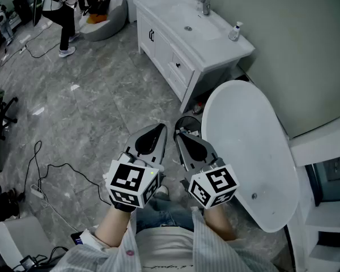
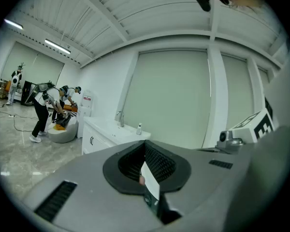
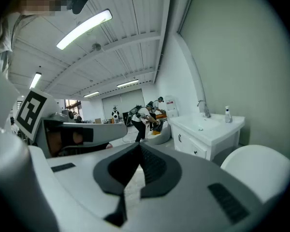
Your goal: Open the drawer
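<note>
Both tongs are held side by side, low in the head view and level-ish. The left tongs [image 1: 157, 132] are fully closed with nothing between the jaws, which meet at the tip in the left gripper view [image 2: 146, 151]. The right tongs [image 1: 184, 137] are also closed and empty, with their tips together in the right gripper view [image 3: 137, 151]. The two sets of tongs sit just beside each other without touching.

The drawer [image 1: 178, 67] is at 12 o'clock from the tongs, well apart from them, in the front of the white vanity cabinet [image 1: 158, 44]. It is closed, with its dark handle showing. It is also seen at 2 o'clock in the right gripper view [image 3: 195, 151].

The counter [image 1: 215, 44] on top of the cabinet holds a sink basin [image 1: 187, 24]. A tap [image 1: 203, 1] is at its far edge and a small bottle [image 1: 235, 32] at 3 o'clock of the basin.

A white oval surface [image 1: 249, 146] is at 3 o'clock, right next to the right tongs (table or tub, can't tell).

The grey marble floor [image 1: 102, 95] has a black cable [image 1: 56, 169] at 9 o'clock. People [image 1: 68, 10] are far off at 10 o'clock, bent over a beanbag [image 1: 105, 18].
</note>
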A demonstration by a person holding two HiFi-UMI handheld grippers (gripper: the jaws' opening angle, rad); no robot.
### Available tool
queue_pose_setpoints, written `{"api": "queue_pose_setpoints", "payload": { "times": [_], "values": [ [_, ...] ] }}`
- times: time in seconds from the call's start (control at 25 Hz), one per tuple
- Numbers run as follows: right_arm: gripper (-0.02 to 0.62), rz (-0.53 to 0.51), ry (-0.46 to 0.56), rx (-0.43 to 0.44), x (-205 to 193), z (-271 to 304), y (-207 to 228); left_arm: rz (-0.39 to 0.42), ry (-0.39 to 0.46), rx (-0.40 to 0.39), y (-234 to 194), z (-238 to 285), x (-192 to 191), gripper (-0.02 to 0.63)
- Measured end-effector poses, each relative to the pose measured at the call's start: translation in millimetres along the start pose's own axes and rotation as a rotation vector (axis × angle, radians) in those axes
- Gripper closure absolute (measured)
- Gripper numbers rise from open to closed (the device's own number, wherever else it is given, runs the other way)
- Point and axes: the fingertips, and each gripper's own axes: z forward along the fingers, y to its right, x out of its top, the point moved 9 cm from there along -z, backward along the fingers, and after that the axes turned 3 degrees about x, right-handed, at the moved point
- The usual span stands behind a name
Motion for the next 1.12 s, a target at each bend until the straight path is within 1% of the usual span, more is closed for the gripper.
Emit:
{"api": "queue_pose_setpoints", "payload": {
  "times": [0.2,0.44,0.64,0.8,0.88,1.0,1.12],
  "values": [
    [0.588,0.011,-0.001,0.0,-3.7,-4.6,-1.5,-0.019,0.007,-0.003,3.1,-3.3,0.1,0.591],
    [0.588,0.007,0.013,0.005,-4.4,-15.1,-2.1,-0.011,0.019,0.009,11.2,-11.8,-1.6,0.591],
    [0.588,0.004,0.005,0.04,-9.6,-16.6,-6.9,-0.017,0.027,0.06,7.4,-27.0,-6.4,0.591],
    [0.588,0.019,-0.018,0.069,-16.2,-7.9,-5.1,-0.056,0.035,0.104,-6.9,-31.2,-9.7,0.591],
    [0.588,0.025,-0.027,0.079,-19.2,1.2,-4.4,-0.059,0.042,0.128,-18.5,-31.6,-9.5,0.591],
    [0.588,0.028,-0.038,0.086,-18.4,22.4,-1.9,-0.06,0.053,0.154,-42.5,-26.1,-4.4,0.591],
    [0.588,0.033,-0.047,0.08,-14.2,50.2,0.6,-0.067,0.06,0.164,-72.6,-15.5,4.0,0.591]
  ]
}}
